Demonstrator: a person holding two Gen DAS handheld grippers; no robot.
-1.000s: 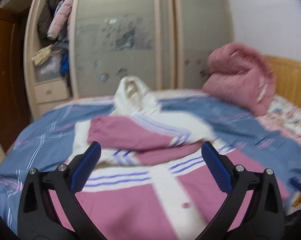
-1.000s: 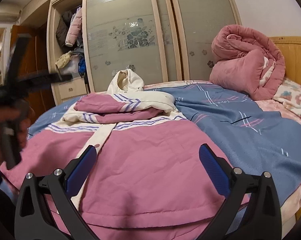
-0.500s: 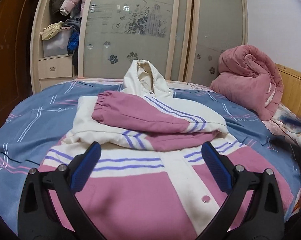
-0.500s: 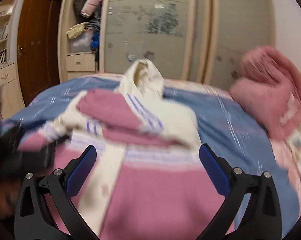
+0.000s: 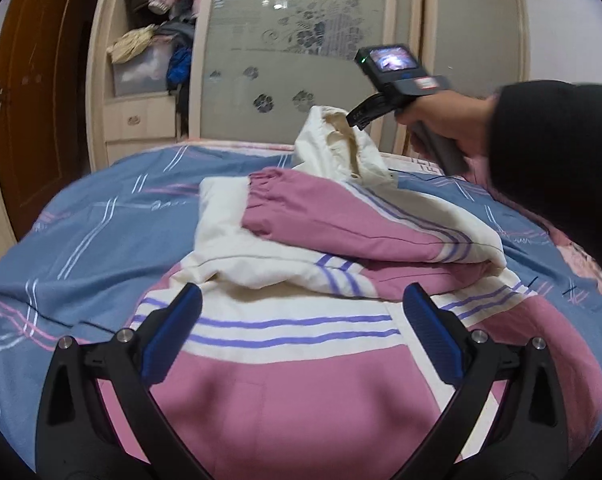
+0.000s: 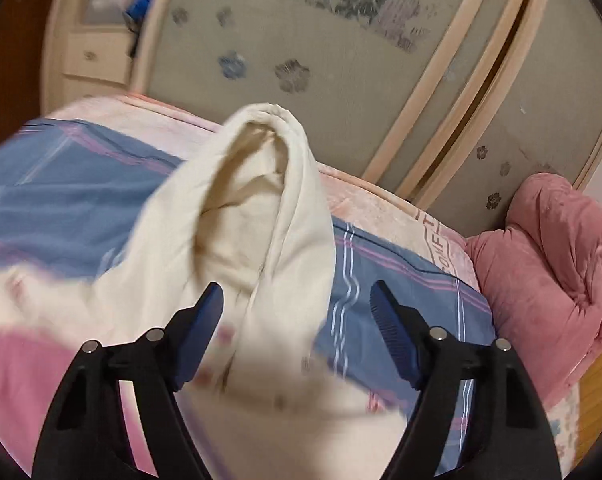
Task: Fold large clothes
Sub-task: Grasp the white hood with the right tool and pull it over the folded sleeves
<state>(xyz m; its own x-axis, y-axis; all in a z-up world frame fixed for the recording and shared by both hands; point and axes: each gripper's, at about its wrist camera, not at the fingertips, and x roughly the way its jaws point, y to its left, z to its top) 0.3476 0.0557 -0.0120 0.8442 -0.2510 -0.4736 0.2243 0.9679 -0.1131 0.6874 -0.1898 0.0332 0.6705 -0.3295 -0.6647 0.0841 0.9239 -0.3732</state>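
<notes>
Jacket (image 5: 325,380): pink and cream hooded garment with thin purple stripes, spread front-up on the bed, its pink lower body nearest the left wrist camera.
Sleeves (image 5: 341,232): both folded across the chest, one pink sleeve with a gathered cuff lying on top of the other.
Hood (image 6: 257,208): cream, standing up at the far end of the jacket, its opening facing the cameras; blurred in the right wrist view.
Left gripper (image 5: 301,324): jaws spread wide above the striped chest band, nothing between the blue pads, no contact visible.
Right gripper (image 6: 297,308): jaws have just been closing and are partly open; the base of the hood lies between them, but the pads are not pressing on it.
Right hand (image 5: 445,120): black-sleeved, holding the gripper's handle beside the hood.
Bedspread (image 5: 101,232): blue with pink and white lines, under the jacket.
Quilt (image 6: 549,264): pink, rolled up at the far right of the bed.
Wardrobe (image 5: 301,40): frosted sliding doors with a flower pattern, behind the bed.
</notes>
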